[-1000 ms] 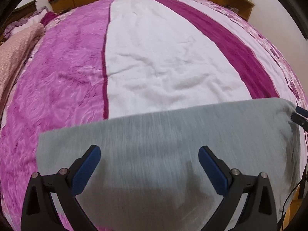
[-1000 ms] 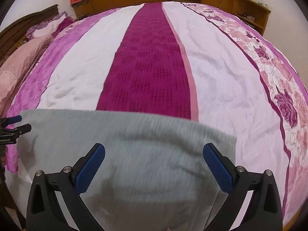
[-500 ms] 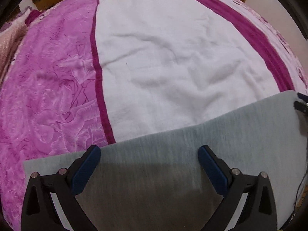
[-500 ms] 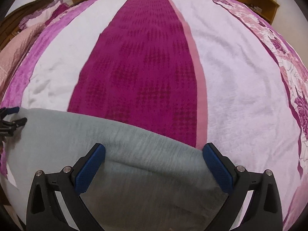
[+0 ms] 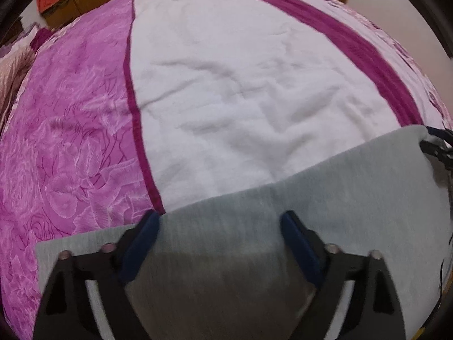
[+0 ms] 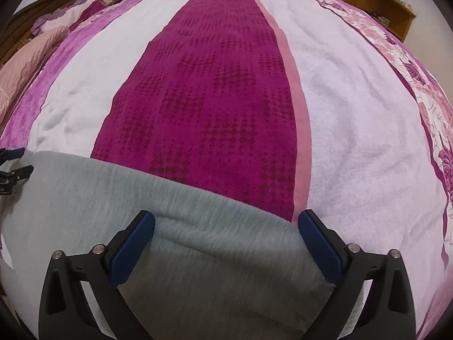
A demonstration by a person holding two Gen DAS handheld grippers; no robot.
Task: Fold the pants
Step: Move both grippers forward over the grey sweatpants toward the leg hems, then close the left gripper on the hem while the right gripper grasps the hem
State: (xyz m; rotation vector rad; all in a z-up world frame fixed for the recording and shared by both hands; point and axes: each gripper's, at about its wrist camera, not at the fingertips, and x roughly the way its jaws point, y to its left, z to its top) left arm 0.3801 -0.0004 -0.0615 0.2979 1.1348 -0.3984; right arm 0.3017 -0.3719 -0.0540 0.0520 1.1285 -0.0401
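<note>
pants (image 5: 325, 206): grey knit, flat across near edge of bed, far edge straight, spanning both wrist views
left gripper (image 5: 219, 226): over pants' far edge, jaws just been closing in, still clearly apart, cloth lies between the blue pads, pads not pressing it
right gripper (image 6: 226, 226): over pants' right end, jaws wide, cloth between them, no grip
bedspread (image 6: 215, 99): under pants, striped magenta, white, pink, floral border at right
pillow (image 6: 25, 56): pink, far left by headboard
cabinets (image 6: 376, 2): wooden, along far wall
</note>
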